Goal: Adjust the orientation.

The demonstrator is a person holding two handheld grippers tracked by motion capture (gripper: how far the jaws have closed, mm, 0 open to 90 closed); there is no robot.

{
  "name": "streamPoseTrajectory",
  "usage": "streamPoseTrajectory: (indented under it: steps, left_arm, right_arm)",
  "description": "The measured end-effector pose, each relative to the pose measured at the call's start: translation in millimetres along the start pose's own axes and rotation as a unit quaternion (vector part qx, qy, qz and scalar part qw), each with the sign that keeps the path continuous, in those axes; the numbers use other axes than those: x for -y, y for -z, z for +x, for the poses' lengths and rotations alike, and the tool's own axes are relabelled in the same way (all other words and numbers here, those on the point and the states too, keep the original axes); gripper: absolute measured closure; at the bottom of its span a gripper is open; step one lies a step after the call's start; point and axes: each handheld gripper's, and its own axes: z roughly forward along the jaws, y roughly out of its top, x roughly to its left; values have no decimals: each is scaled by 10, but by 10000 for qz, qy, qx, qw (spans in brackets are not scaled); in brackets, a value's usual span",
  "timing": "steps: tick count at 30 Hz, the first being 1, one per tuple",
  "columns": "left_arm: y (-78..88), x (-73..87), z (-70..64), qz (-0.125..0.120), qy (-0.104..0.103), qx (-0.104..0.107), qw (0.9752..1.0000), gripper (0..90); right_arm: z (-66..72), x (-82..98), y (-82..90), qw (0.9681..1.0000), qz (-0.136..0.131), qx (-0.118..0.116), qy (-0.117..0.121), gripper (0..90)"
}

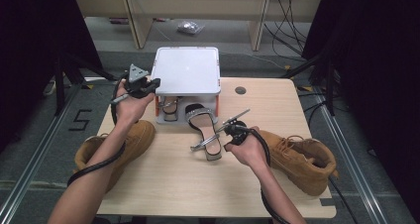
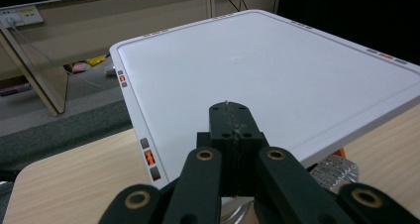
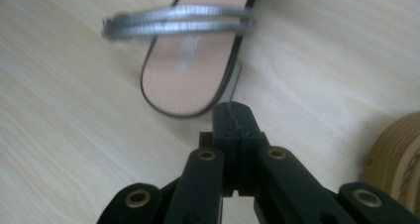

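Pale wood was what I saw across the table (image 1: 173, 184), with a white two-tier shoe rack (image 1: 187, 70) standing at its far middle. My left gripper (image 1: 154, 83) sat at the rack's near left corner, its jaws clenched together with nothing between them; in the left gripper view the closed tips (image 2: 231, 116) lay just over the rack's white top panel (image 2: 277, 65). My right gripper (image 1: 225, 126) hovered just right of a silver-strapped sandal (image 1: 207, 135), which lay on the table in front of the rack, heel end toward the rack and toe end toward me. Its jaws were also clenched on nothing, and the right gripper view showed the tips (image 3: 233, 116) just beside the sandal's pink insole (image 3: 193, 60), apart from it, below the silver strap (image 3: 183, 21). A second sandal (image 1: 171, 107) sat on the rack's lower shelf. A tan boot (image 1: 124, 149) lay at the table's left edge, another tan boot (image 1: 302, 159) at the right.
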Motion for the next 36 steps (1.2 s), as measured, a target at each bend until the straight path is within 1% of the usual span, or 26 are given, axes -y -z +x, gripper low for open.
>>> streamPoseTrajectory:
  steps: [1, 2, 3, 4, 5, 6, 7, 9, 10, 11, 12, 13, 15, 16, 17, 19, 21, 23, 24, 25, 27, 28, 30, 32, 35, 36]
  left_arm:
    - [-22, 4, 5, 17, -37, -23, 10000, 898]
    - [-43, 8, 7, 24, -55, -22, 10000, 898]
    - [-62, 16, 8, 42, -34, -5, 10000, 898]
    - [-78, 25, 13, 63, -14, 14, 10000, 898]
    - [-89, 33, 18, 82, -3, 4, 10000, 898]
    - [-100, 41, 22, 98, 14, -5, 10000, 898]
    - [-112, 49, 26, 108, 42, -8, 9999, 898]
    - [-127, 63, 34, 147, 36, -39, 9999, 898]
    - [-136, 73, 38, 178, 82, -27, 9998, 898]
    - [-142, 79, 43, 184, 69, -45, 9998, 898]
    - [-148, 87, 50, 221, 38, -76, 9997, 898]
    - [-160, 103, 55, 260, 59, -85, 9996, 898]
    - [-173, 132, 70, 209, 171, -74, 9996, 898]
    - [-169, 127, 78, 232, 159, -83, 9996, 898]
    - [-168, 122, 79, 257, 130, -71, 9996, 899]
    - [-168, 114, 68, 295, 92, -90, 9995, 898]
    - [-170, 109, 60, 318, 55, -104, 9994, 899]
    - [-172, 105, 59, 343, 94, -94, 9993, 899]
    - [-171, 102, 65, 365, 89, -97, 9992, 899]
    - [-167, 97, 65, 397, 70, -111, 9991, 899]
    - [-168, 97, 60, 404, 45, -110, 9991, 899]
    - [-169, 100, 56, 394, 50, -114, 9991, 899]
    - [-169, 101, 54, 393, 57, -122, 9991, 899]
    - [-169, 100, 55, 397, 61, -114, 9991, 900]
    - [-171, 93, 63, 422, 88, -89, 9990, 900]
    - [-175, 95, 68, 393, 125, -57, 9991, 900]
  right_arm:
    - [10, 32, -17, 9999, 78, -40, -73, 900]
    - [5, 55, -39, 9999, 118, -45, 3, 900]
    - [17, 79, -56, 9998, 176, -29, -48, 900]
    - [26, 97, -85, 9998, 179, -13, 72, 900]
    - [48, 117, -105, 9997, 213, -26, 99, 900]
    - [70, 133, -124, 9994, 330, -95, 92, 900]
    - [86, 149, -158, 9992, 319, -135, 217, 900]
    - [143, 165, -212, 9985, 426, -228, 244, 900]
    - [151, 167, -235, 9983, 427, -295, 278, 900]
    - [181, 173, -266, 9983, 457, -256, 259, 900]
    - [191, 172, -287, 9981, 464, -283, 290, 900]
    - [204, 172, -309, 9980, 462, -302, 300, 900]
    - [219, 169, -342, 9982, 378, -330, 334, 900]
    - [231, 167, -350, 9985, 359, -305, 289, 900]
    - [232, 165, -369, 9985, 311, -327, 323, 900]
    - [247, 164, -397, 9987, 205, -277, 384, 900]
    - [263, 161, -419, 9989, 206, -226, 362, 900]
    - [272, 159, -440, 9990, 138, -210, 377, 900]
    - [287, 161, -447, 9992, 209, -182, 291, 900]
    - [281, 158, -466, 9988, 156, -193, 411, 900]
    - [293, 161, -484, 9987, 120, -199, 459, 900]
    - [304, 161, -484, 9988, 135, -221, 408, 900]
    - [316, 157, -495, 9988, 83, -277, 396, 900]
    - [332, 147, -506, 9987, -10, -360, 360, 900]
    - [359, 106, -518, 9989, -142, -370, 267, 900]
    - [363, 93, -522, 9987, -193, -392, 270, 900]
